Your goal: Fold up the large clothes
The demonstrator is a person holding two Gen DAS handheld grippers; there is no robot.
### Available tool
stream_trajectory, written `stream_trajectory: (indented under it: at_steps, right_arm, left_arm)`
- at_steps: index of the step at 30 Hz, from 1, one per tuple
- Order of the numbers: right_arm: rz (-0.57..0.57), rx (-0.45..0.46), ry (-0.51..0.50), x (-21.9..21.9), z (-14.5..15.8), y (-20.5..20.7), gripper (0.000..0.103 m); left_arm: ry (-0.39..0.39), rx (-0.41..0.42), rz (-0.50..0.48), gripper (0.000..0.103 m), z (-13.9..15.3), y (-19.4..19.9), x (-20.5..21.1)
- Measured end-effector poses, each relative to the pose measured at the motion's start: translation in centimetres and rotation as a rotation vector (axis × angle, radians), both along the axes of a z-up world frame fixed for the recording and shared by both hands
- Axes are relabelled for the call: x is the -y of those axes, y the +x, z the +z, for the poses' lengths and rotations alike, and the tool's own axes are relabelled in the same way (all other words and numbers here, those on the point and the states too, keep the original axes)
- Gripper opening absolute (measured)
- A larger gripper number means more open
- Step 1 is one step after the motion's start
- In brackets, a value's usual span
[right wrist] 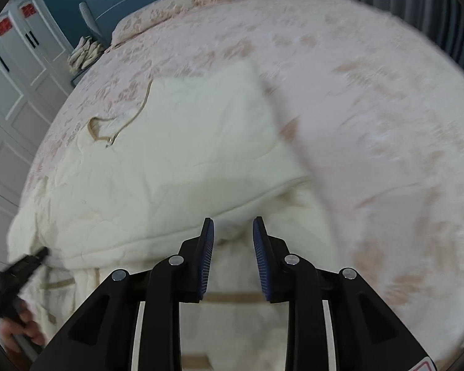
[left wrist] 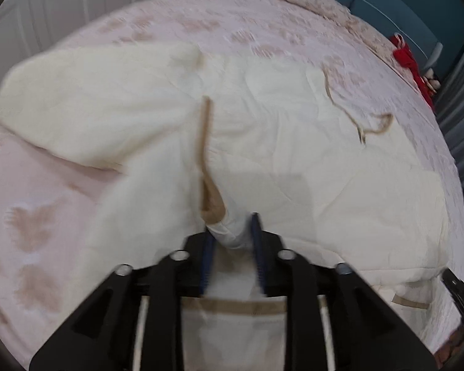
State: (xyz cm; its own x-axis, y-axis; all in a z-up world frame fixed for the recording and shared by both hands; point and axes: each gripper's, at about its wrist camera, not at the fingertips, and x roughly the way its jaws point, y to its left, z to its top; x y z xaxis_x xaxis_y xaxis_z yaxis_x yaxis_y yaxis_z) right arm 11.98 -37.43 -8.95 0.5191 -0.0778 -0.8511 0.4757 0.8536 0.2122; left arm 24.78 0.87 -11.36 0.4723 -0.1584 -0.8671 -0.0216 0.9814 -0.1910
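So the cream coat is spread flat on the pink bed, presumably so it can fold cleanly. The left gripper, at the coat's near edge, has a bunched hem fold between narrow jaws. The right gripper, further along that edge, looks narrow too; can't tell if it's pinching cloth.

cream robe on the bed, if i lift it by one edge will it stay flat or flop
Probably flop: the cream robe already lies creased and bunches between the left gripper. It looks thick and padded, so likely bulky rather than heavy. Its tan cord lies loose and may drag or slip off.
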Motion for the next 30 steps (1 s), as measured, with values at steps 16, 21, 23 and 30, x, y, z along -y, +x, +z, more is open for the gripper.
stream_trajectory:
  at_steps: [16,21,23,30]
  right_arm:
    - [0.267,-0.063,-0.182,-9.8,-3.2,5.7,0.008]
    - [0.258,-0.081,-0.179,-9.8,-5.5,5.6,0.005]
    - [0.254,-0.080,-0.193,-10.2,-5.8,5.7,0.005]
    - [0.242,-0.048,-0.234,-10.8,-6.8,5.7,0.005]
  left_arm:
    - [0.104,0.029,-0.151,0.035,-1.5,-0.7,8.3]
    - [0.193,0.067,-0.191,0.036,-2.9,-1.5,9.5]
    - [0.205,0.076,-0.189,0.036,-3.3,-1.6,9.8]
    - [0.230,0.125,-0.191,0.036,-3.9,-1.6,10.4]
